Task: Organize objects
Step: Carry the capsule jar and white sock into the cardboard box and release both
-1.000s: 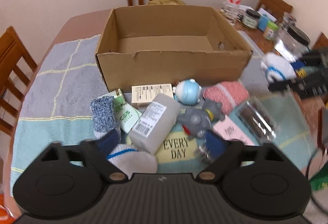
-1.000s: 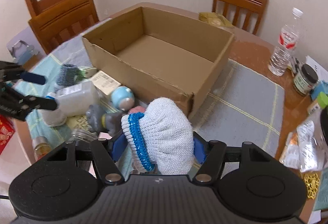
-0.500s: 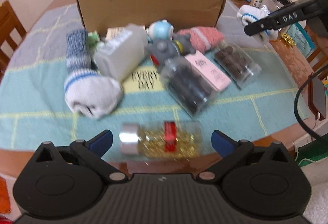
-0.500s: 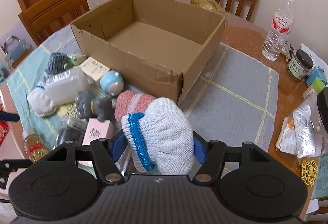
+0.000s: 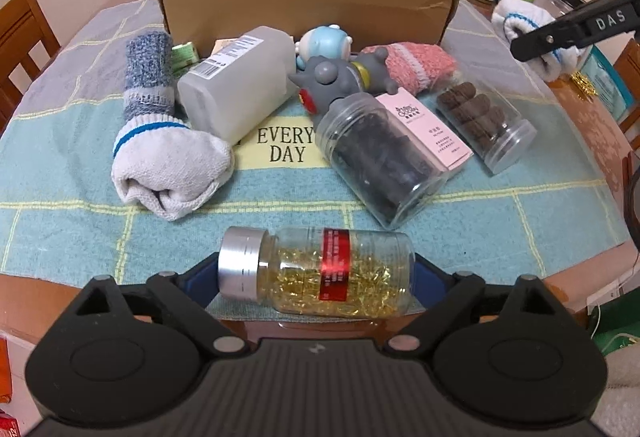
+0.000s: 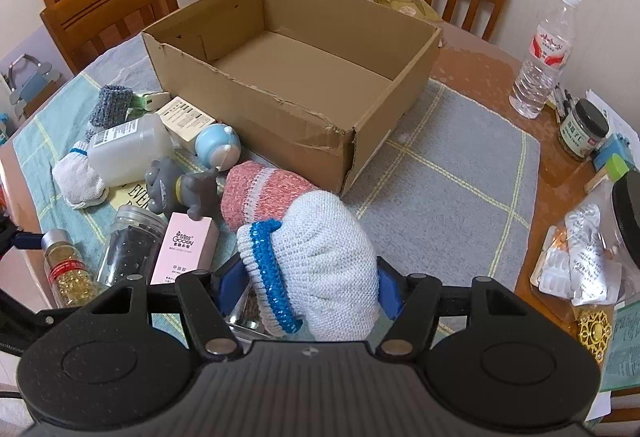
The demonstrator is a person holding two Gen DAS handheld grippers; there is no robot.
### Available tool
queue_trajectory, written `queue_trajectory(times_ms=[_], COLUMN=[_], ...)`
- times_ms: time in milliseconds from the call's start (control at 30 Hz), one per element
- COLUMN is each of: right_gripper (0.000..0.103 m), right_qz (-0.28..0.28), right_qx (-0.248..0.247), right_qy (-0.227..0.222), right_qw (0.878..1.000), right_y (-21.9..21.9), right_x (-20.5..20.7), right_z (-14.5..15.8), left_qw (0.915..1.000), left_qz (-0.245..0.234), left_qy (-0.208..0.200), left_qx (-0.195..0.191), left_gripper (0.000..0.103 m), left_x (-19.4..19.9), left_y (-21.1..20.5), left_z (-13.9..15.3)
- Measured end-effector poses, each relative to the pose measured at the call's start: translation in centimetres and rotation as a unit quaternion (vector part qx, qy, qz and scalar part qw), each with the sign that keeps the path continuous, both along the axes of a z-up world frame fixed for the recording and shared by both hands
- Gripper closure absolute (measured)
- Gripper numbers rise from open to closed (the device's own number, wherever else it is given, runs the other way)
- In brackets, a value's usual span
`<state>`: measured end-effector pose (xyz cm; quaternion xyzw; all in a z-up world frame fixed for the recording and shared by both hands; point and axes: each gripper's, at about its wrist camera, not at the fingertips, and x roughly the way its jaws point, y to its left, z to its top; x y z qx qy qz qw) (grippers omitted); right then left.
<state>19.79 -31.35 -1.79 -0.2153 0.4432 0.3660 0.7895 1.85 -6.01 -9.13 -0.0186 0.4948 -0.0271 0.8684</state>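
Note:
My left gripper (image 5: 316,271) has its jaws around a clear bottle of gold bits with a silver cap and red label (image 5: 316,271), lying on its side at the table's near edge; it also shows in the right wrist view (image 6: 66,269). My right gripper (image 6: 308,287) is shut on a rolled white sock with a blue band (image 6: 316,265), held above the cloth right of the pile. It shows in the left wrist view (image 5: 532,33) too. The open cardboard box (image 6: 280,109) stands empty behind the pile.
On the cloth lie a white sock roll (image 5: 168,161), a blue-grey sock (image 5: 148,73), a white bottle (image 5: 240,81), a grey toy (image 5: 340,77), a blue toy (image 5: 324,41), a pink sock (image 5: 412,65), a pink box (image 5: 424,129) and two dark jars (image 5: 380,157). Chairs surround the table; bottles and jars (image 6: 544,65) crowd its right side.
My left gripper pulled back from the pile to the near edge and closed in around the gold bottle. My right gripper moved back and right with the sock.

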Motion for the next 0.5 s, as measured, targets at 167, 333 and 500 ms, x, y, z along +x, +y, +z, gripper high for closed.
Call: queue_trajectory(times_ms=[167, 333, 500], right_gripper=[0.033, 0.033, 0.033], right_qz=[0.005, 0.012, 0.021], right_qx=[0.002, 0.006, 0.018], right_qy=[-0.003, -0.004, -0.006], right_qw=[1.000, 1.000, 1.000], right_y=[0.1, 0.6, 1.6], right_x=[0.1, 0.3, 0.5], right_z=[0.4, 0.9, 2.1], left_qw=[1.0000, 0.9997, 0.9995], left_qz=[-0.003, -0.020, -0.027], left_qy=[0.004, -0.001, -0.011], left_qx=[-0.003, -0.013, -0.011], left_gripper=[0.009, 0.009, 0.009], left_x=[0.5, 1.3, 3.6], left_y=[0.4, 1.3, 2.7], left_z=[1.2, 3.9, 7.7])
